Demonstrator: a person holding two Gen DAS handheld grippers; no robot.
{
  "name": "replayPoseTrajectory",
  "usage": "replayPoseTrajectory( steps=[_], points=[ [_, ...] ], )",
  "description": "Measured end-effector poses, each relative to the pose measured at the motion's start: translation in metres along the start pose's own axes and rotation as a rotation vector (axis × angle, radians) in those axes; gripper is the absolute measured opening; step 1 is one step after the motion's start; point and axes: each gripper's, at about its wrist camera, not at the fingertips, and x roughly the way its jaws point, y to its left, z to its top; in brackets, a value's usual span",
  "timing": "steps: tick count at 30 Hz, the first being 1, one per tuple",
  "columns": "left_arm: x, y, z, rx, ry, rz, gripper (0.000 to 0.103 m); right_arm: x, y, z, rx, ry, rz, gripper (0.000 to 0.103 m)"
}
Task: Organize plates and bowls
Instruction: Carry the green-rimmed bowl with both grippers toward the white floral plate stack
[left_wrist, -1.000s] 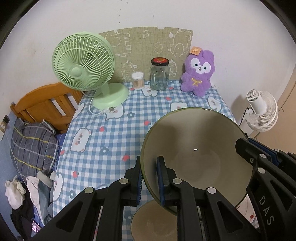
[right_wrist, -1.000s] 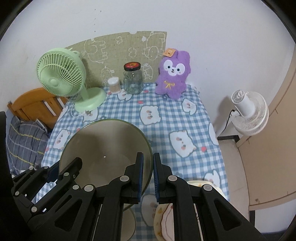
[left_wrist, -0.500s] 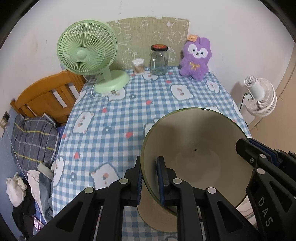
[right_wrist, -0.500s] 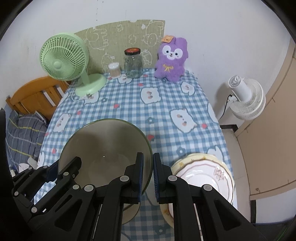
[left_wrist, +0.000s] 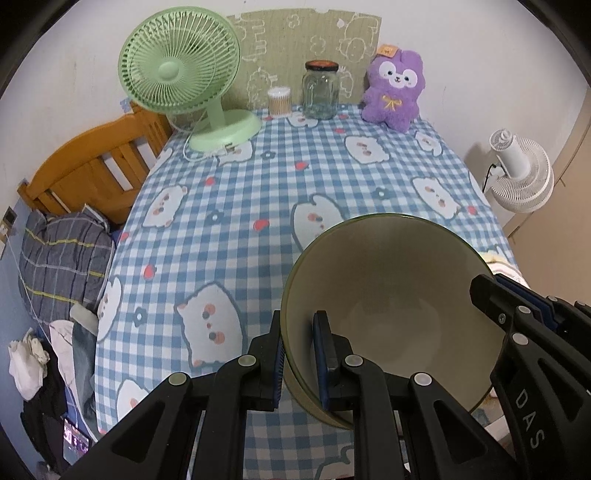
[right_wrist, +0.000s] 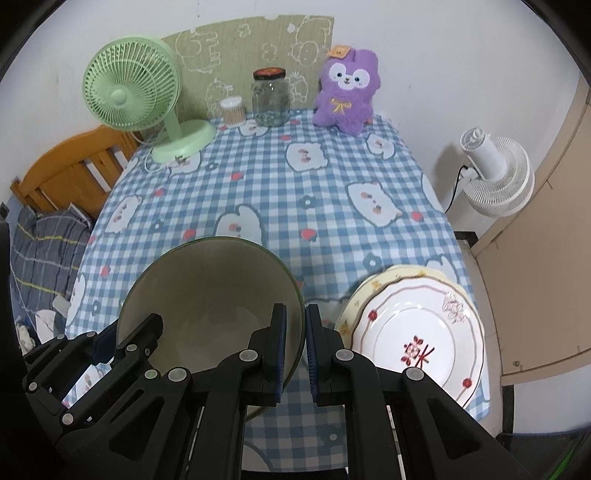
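A big beige bowl with a green rim (left_wrist: 399, 306) hangs tilted over the near part of the checked table (left_wrist: 258, 192). My left gripper (left_wrist: 298, 332) is shut on its left rim, one pad inside and one outside. My right gripper (right_wrist: 295, 317) is shut on the opposite rim (right_wrist: 301, 295). Each gripper also shows in the other's view: the right gripper (left_wrist: 491, 291), the left gripper (right_wrist: 129, 332). A white plate with red marks (right_wrist: 417, 339) lies on a yellow plate (right_wrist: 373, 286) right of the bowl. What lies under the bowl is hidden.
At the table's far end stand a green desk fan (left_wrist: 181, 70), a cotton-swab box (left_wrist: 279, 100), a glass jar (left_wrist: 320, 90) and a purple plush toy (left_wrist: 393, 92). A wooden bed frame (left_wrist: 96, 166) is left, a white floor fan (right_wrist: 491, 173) right.
Both grippers have sunk and drawn back toward the table's near edge with the bowl between them. The plate stack has come into the right view. The smaller bowl seen below is now covered.
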Motion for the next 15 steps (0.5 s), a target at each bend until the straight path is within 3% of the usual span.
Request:
replayPoseTrajectory(
  steps=[15],
  points=[
    [0.023,0.010,-0.020,-0.007,0.079,-0.016,0.011,0.025,0.010,-0.017,-0.006,0.074,-0.010,0.013]
  ],
)
